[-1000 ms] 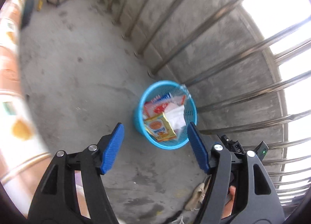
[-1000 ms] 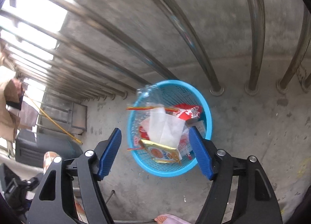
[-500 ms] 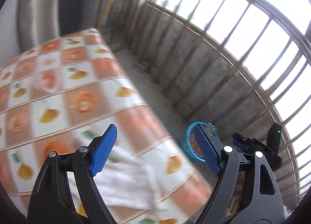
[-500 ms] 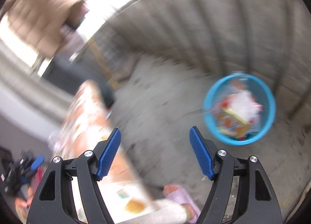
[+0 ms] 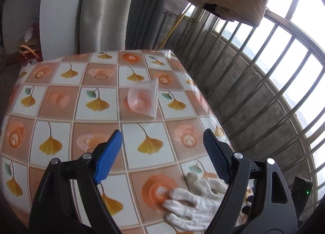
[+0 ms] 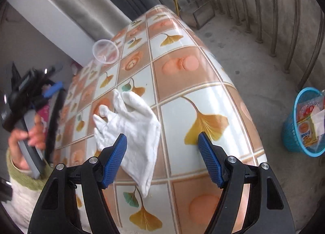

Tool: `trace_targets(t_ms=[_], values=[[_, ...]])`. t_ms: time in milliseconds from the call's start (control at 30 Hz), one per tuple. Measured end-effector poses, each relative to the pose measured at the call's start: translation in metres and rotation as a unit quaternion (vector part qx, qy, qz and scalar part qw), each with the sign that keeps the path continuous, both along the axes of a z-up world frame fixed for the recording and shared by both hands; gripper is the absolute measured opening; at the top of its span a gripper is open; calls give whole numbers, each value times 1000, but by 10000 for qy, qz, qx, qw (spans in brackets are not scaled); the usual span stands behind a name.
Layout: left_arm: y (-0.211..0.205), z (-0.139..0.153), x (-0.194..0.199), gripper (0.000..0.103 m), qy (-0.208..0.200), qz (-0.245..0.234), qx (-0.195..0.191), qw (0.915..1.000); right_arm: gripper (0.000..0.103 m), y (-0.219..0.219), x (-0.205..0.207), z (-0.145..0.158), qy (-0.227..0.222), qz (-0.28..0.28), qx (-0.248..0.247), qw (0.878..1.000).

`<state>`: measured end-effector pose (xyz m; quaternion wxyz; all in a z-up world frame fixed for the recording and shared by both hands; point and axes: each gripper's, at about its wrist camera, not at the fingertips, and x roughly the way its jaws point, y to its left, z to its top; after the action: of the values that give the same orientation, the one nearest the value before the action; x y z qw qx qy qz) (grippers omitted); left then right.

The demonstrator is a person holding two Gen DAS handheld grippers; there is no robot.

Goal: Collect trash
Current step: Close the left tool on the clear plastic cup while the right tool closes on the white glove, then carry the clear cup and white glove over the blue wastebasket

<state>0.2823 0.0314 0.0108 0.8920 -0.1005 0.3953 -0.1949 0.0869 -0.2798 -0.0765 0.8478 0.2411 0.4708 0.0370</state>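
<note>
L gripper (image 5: 162, 156) jaws apart, empty, w/ clear cup (image 5: 143, 98) lying ahead on table (image 5: 61, 112); R gripper (image 6: 162, 158) jaws apart over white glove (image 6: 134, 128).

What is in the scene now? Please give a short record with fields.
table: covered by a tiled leaf-pattern cloth
cup: clear plastic cup lying on its side on the table
glove: white glove flat on the table
basket: blue basket on the floor beside the table, with wrappers inside
left gripper: jaws open, empty
right gripper: jaws open, empty, above the glove
</note>
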Motion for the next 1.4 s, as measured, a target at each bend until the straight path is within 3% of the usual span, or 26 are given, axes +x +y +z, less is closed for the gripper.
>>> trace_targets(t_ms=[100, 233, 400, 567, 867, 1133, 1400], values=[[-19, -1, 28, 77, -146, -44, 173, 9997, 63, 10, 7, -2, 47, 51, -156, 9999], [-44, -14, 69, 76, -208, 80, 747, 9970, 57, 19, 16, -8, 115, 113, -531, 9985], [-53, -38, 98, 47, 8, 183, 1176, 9929, 45, 29, 22, -13, 173, 243, -667, 9973], [-36, -52, 99, 26, 244, 245, 910, 9952, 31, 34, 23, -13, 159, 299, -940, 9950], [-11, -59, 95, 5, 337, 383, 716, 9961, 13, 34, 27, -15, 135, 240, -916, 9954], [14, -56, 68, 4, 314, 421, 447, 9976, 7, 30, 24, -16, 73, 184, -757, 9969], [46, -46, 5, 4, 254, 300, 126, 9991, 6, 20, 19, -16, 44, 80, -369, 9993]])
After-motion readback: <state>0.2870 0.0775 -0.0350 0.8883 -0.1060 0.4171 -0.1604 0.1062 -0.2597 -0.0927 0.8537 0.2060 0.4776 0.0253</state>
